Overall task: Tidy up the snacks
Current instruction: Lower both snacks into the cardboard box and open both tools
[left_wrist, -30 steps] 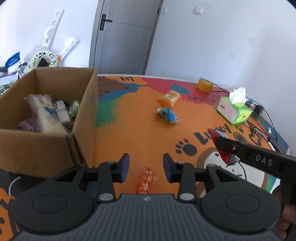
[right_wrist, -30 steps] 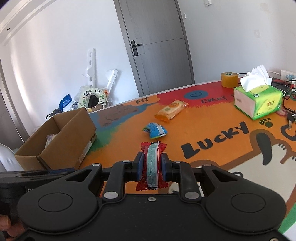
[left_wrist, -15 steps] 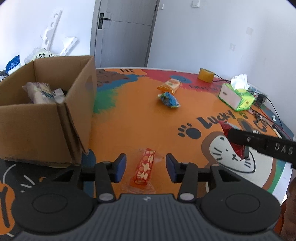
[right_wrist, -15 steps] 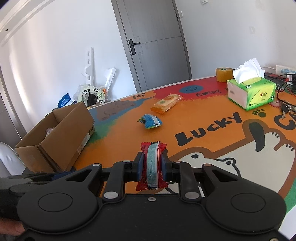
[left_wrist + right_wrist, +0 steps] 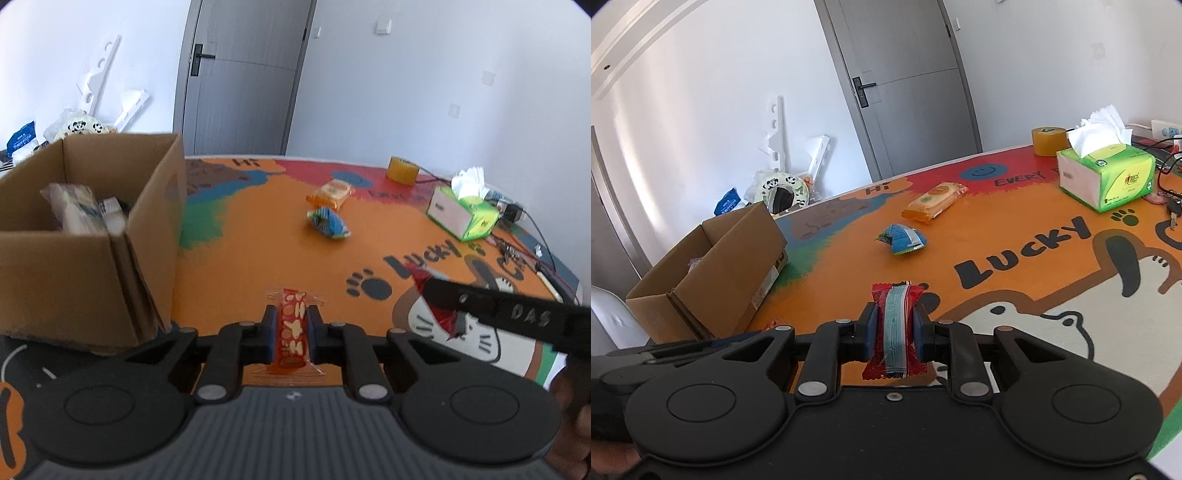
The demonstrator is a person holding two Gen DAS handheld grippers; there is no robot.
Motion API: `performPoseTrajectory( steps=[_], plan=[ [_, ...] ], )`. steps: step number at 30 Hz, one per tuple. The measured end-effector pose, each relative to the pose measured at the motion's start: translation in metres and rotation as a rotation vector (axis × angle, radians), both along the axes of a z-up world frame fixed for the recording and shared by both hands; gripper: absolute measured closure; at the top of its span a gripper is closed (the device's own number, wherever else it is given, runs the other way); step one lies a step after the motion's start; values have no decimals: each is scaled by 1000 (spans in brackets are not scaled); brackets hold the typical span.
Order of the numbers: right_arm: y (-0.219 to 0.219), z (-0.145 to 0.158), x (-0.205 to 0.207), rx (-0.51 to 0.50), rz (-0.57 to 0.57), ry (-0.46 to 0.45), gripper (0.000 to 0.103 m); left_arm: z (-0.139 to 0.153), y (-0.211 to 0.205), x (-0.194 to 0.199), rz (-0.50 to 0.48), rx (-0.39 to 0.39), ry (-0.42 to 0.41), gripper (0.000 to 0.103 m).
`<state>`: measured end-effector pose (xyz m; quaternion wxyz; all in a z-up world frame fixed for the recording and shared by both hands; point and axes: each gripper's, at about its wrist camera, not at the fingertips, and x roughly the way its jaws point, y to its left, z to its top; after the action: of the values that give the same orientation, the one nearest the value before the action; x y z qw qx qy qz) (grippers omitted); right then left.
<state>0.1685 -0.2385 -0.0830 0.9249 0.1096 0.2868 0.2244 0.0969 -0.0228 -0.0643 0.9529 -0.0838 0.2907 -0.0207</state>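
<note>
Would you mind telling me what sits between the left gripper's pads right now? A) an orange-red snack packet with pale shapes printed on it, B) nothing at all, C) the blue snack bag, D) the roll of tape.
A: in the left wrist view the left gripper is shut on the orange-red snack packet, its blue pads pressing both sides, while the blue snack bag lies farther off on the mat.

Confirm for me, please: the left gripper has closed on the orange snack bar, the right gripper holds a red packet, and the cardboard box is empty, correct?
Not quite: the cardboard box is not empty. The left wrist view shows wrapped packs already inside it. The rest stands: the left gripper, whose jaws have just been closing, is shut on the orange snack bar, and the right gripper holds the red packet.
</note>
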Motion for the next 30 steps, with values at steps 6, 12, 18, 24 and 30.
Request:
performPoseTrajectory(
  steps=[6,12,18,24,30],
  plan=[
    [6,8,5,16,1,-16,82,20,6,-2,12,-5,-57,88],
    [21,21,8,26,29,-50,82,40,17,-2,30,-15,-102,88],
    [38,35,12,35,58,-77,82,60,31,-3,60,-14,-151,88],
    [58,49,17,39,97,-109,82,78,51,-2,101,-5,-194,88],
    [81,56,22,33,133,-131,82,87,77,-2,162,-6,-217,88]
  ],
)
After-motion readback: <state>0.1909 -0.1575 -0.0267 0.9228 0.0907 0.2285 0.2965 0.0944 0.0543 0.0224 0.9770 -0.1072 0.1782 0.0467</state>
